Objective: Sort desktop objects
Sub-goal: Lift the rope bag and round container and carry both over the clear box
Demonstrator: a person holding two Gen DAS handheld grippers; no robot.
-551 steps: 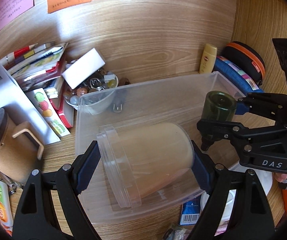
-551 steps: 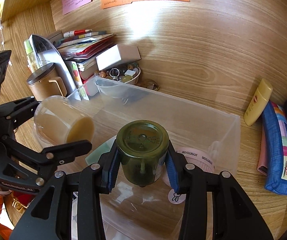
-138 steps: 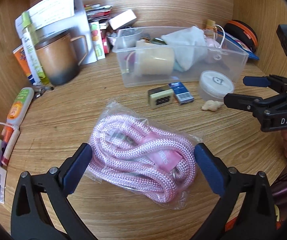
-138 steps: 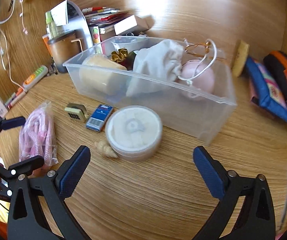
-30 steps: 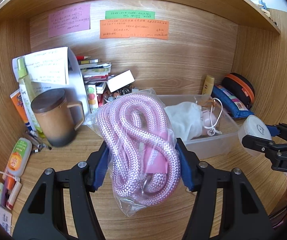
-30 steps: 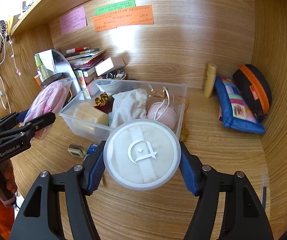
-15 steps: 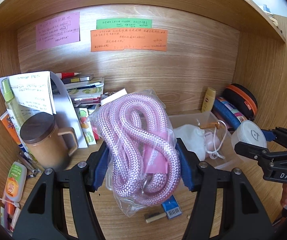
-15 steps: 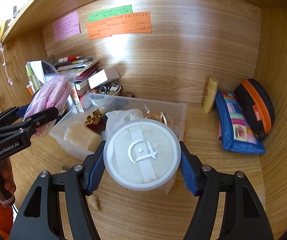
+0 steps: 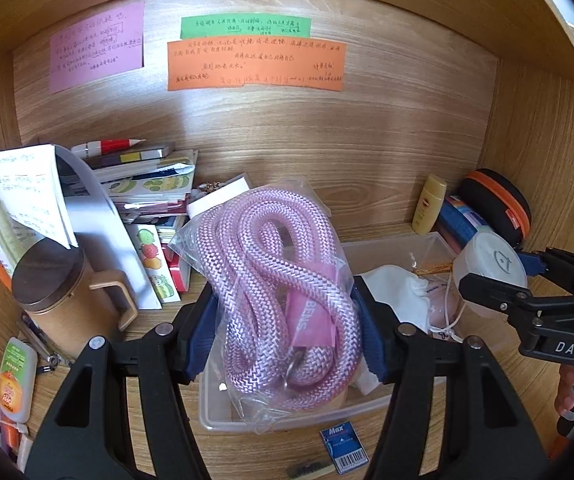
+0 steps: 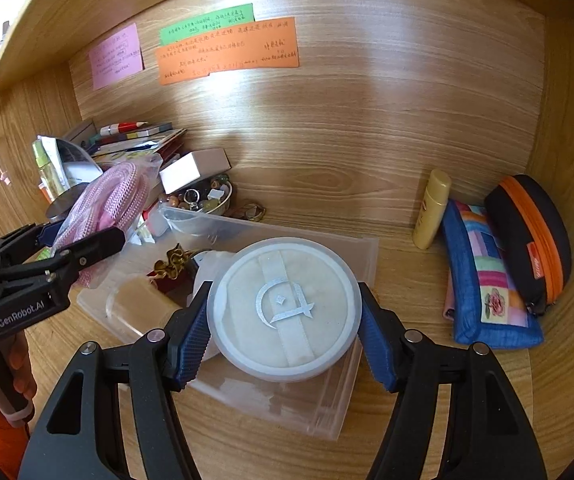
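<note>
My left gripper [image 9: 283, 332] is shut on a clear bag of coiled pink rope [image 9: 275, 280] and holds it above the left part of the clear plastic bin [image 9: 379, 404]. My right gripper [image 10: 285, 334] is shut on a round white powder-puff case [image 10: 285, 308] and holds it above the right part of the bin [image 10: 327, 416]. The case also shows in the left wrist view [image 9: 489, 262], and the rope in the right wrist view [image 10: 107, 204]. Inside the bin lie a white cloth pouch [image 9: 397, 296], a beige cup [image 10: 139, 308] and a gold ornament [image 10: 173, 264].
A brown lidded mug [image 9: 57, 304], a book stack [image 9: 143, 184] and a trinket bowl [image 10: 205, 198] stand left of the bin. A yellow tube [image 10: 431, 210], a patchwork pouch [image 10: 483, 280] and an orange-zip case [image 10: 531, 240] lie right. A blue staples box [image 9: 343, 446] lies in front.
Both grippers have moved forward towards the back wall, each keeping its load, and now hang over the bin. The rope bag now hides the bin's left part.
</note>
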